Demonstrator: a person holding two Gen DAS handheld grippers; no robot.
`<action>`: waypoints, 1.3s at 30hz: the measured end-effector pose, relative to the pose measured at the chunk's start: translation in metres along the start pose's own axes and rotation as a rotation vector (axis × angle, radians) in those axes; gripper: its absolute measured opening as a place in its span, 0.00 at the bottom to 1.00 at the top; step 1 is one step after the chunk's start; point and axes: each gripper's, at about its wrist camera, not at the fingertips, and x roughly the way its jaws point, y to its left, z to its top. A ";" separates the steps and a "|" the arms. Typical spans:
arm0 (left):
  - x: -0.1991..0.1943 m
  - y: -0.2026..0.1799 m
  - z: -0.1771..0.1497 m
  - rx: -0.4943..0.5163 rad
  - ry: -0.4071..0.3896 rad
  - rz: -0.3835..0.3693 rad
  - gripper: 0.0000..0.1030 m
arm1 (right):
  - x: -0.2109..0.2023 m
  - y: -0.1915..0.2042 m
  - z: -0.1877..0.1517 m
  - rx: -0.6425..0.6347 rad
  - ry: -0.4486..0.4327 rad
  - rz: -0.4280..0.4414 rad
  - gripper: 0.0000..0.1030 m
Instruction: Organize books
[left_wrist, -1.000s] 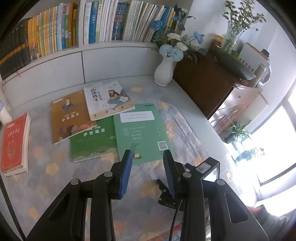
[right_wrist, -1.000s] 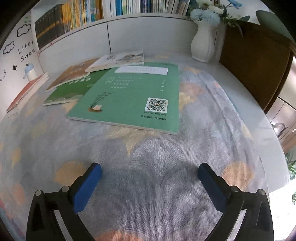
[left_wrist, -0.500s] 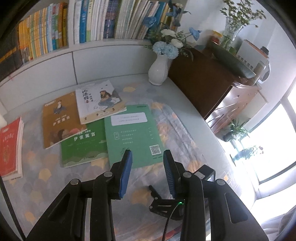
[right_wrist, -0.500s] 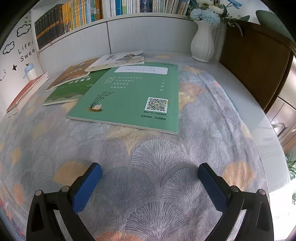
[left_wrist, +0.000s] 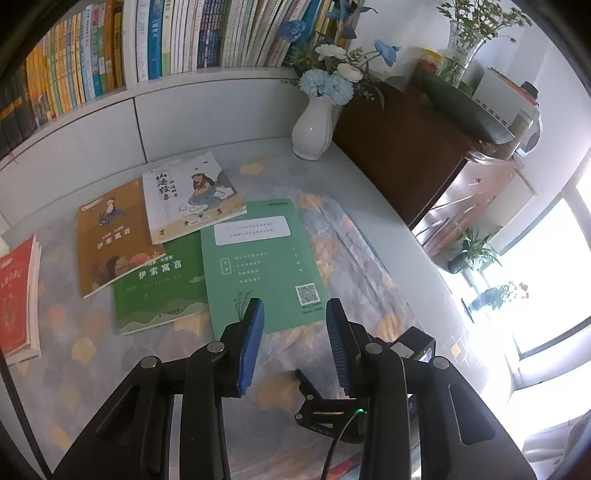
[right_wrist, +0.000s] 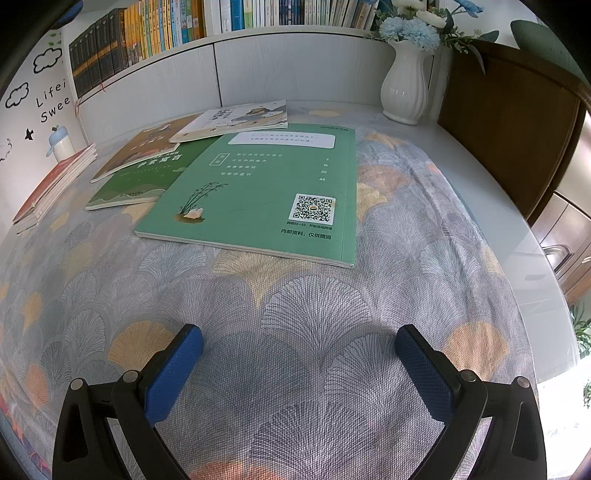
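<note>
1. The light green book (right_wrist: 258, 195) lies flat on the patterned tablecloth (right_wrist: 314, 314), back cover up with a QR code near its front right corner; in the left wrist view the same book (left_wrist: 258, 266) sits just beyond the fingertips.
2. Its left edge overlaps a dark green book (left_wrist: 159, 284), which lies flat beside it; a brown book (left_wrist: 110, 240) overlaps that one's far left corner, and a white illustrated book (left_wrist: 188, 195) rests on top of the brown and dark green ones, touching the light green book's far edge.
3. A red book (left_wrist: 16, 295) lies well apart at the left, on top of a small stack; in the right wrist view it is the red stack (right_wrist: 55, 184) near the wall.
4. The left gripper (left_wrist: 293, 325) hangs above the near edge of the light green book; its blue pads stand moderately apart with nothing between them.
5. The right gripper (right_wrist: 299, 350) is low over the cloth, short of the book's near edge; its jaws are spread wide and hold nothing.
6. Behind the books runs a white shelf (right_wrist: 258, 35) packed with upright volumes; a white vase (right_wrist: 406, 85) of blue and white flowers stands at the far right corner, next to a dark wooden cabinet (right_wrist: 509, 122).
</note>
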 end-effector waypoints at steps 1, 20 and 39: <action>0.000 0.000 0.000 -0.004 0.001 -0.002 0.31 | 0.000 0.000 0.000 0.000 0.000 0.000 1.00; 0.007 0.010 -0.009 -0.029 0.021 0.032 0.31 | 0.001 -0.001 0.000 0.000 0.000 0.000 1.00; 0.014 0.039 -0.020 -0.090 0.045 0.123 0.31 | 0.000 -0.001 0.000 0.001 -0.001 0.000 1.00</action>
